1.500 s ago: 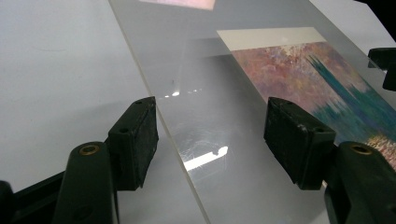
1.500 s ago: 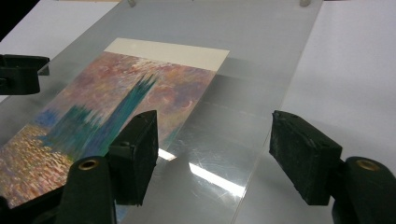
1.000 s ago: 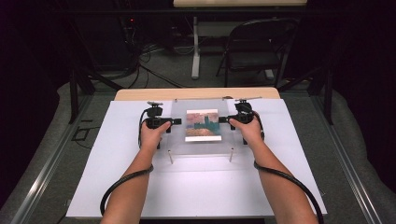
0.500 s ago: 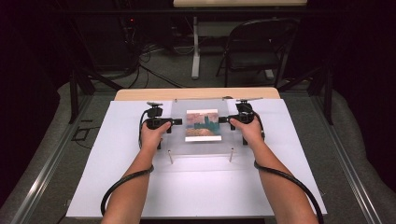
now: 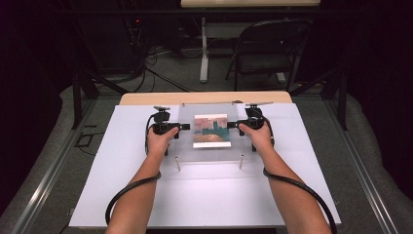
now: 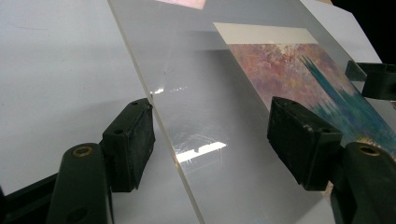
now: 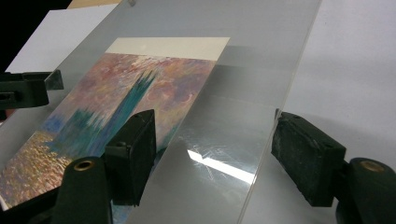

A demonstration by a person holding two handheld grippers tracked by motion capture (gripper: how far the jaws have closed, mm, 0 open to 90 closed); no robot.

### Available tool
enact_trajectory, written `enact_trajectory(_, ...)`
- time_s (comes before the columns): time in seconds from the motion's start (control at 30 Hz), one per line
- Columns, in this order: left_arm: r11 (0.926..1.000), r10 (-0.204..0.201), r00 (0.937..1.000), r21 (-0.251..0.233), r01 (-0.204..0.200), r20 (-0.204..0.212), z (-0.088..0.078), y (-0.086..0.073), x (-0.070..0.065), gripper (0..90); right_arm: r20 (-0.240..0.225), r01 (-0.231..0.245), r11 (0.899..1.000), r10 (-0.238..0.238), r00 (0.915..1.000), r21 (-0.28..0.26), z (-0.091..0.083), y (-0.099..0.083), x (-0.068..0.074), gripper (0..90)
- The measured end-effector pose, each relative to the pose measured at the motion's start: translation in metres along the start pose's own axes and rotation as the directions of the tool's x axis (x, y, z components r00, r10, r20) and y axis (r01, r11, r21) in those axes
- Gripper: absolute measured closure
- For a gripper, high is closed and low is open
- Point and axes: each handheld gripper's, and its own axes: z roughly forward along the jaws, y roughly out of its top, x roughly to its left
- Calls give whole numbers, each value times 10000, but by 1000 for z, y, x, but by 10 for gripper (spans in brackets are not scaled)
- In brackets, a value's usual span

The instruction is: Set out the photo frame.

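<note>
My left gripper (image 5: 181, 126) sat at nine o'clock of the clear square acrylic sheet (image 5: 209, 109), jaws apart astride its edge. My right gripper (image 5: 233, 125) sat at three o'clock, jaws likewise apart around the opposite edge. The sheet stood on short metal posts (image 5: 178, 165) above a pink-and-teal painted card (image 5: 211, 130), mid-table on the white tabletop (image 5: 204, 195).

I see a brightly lit white table (image 5: 204, 195), dark surroundings, and overhead glare streaking the clear panel (image 6: 205, 149); close jaws blur.
</note>
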Motion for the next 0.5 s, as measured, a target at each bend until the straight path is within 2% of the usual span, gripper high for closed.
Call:
enact_trajectory(0.37,9999,119,9999,-7,-119,-112,-3,3,-4,323,124,123,9999,-122,9998,-78,-3,1,4,306)
enact_trajectory(0.5,9995,229,9996,-216,-233,-188,-8,4,-7,328,181,347,9992,-344,9992,-204,-6,3,8,306)
